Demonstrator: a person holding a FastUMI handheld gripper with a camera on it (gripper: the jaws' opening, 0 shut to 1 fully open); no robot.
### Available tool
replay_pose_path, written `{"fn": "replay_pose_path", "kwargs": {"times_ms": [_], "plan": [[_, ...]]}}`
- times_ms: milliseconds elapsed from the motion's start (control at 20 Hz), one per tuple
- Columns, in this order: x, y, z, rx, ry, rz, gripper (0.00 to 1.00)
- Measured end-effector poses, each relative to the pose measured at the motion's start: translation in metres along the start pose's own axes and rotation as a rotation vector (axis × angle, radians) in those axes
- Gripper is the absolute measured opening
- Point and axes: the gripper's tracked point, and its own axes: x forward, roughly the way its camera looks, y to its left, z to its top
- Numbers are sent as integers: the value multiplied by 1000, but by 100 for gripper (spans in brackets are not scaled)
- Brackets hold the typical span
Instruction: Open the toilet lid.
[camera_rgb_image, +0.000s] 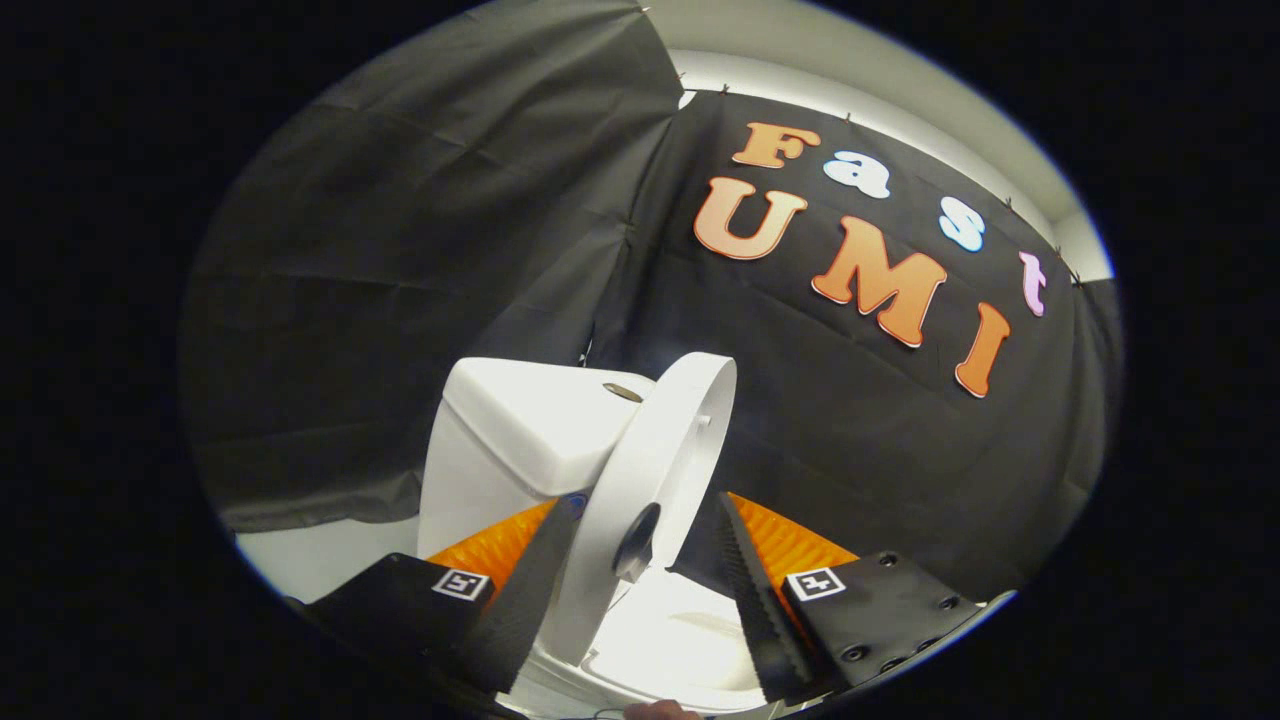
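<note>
Between my fingers stands the raised toilet lid (660, 490), tilted up before the cistern (520, 440); my gripper (640, 590) spreads wide around its edge, right finger clear.

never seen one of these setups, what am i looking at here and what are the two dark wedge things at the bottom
This is one picture from a fisheye camera that rides on a hand-held gripper, so everything looks bent. A person carries the tool; there is no robot arm. The two dark wedges are the gripper's jaws, seen from behind and pointing forward. The small black-and-white squares on them are tracking markers.

Between the jaws stands the edge of a white toilet lid, lifted most of the way up and tilted toward the white tank behind it. The left jaw lies against the lid; the right one stands a little apart, so the lid is not clamped. Below the lid you see the toilet bowl. A flush button sits on top of the tank. The black cloth behind is the booth's wall.
</note>
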Motion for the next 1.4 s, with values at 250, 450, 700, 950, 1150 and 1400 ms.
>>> {"fn": "replay_pose_path", "kwargs": {"times_ms": [250, 450, 700, 950, 1150, 1400], "plan": [[-21, -42, 15, 138, -38, 58, 98], [-54, -124, 12, 241, -90, 0, 99], [-89, -220, -7, 288, -102, -95, 99], [-119, -278, -25, 297, -112, -147, 99], [-155, -321, -31, 345, -150, -191, 99], [-196, -399, -57, 420, -172, -300, 98]]}}
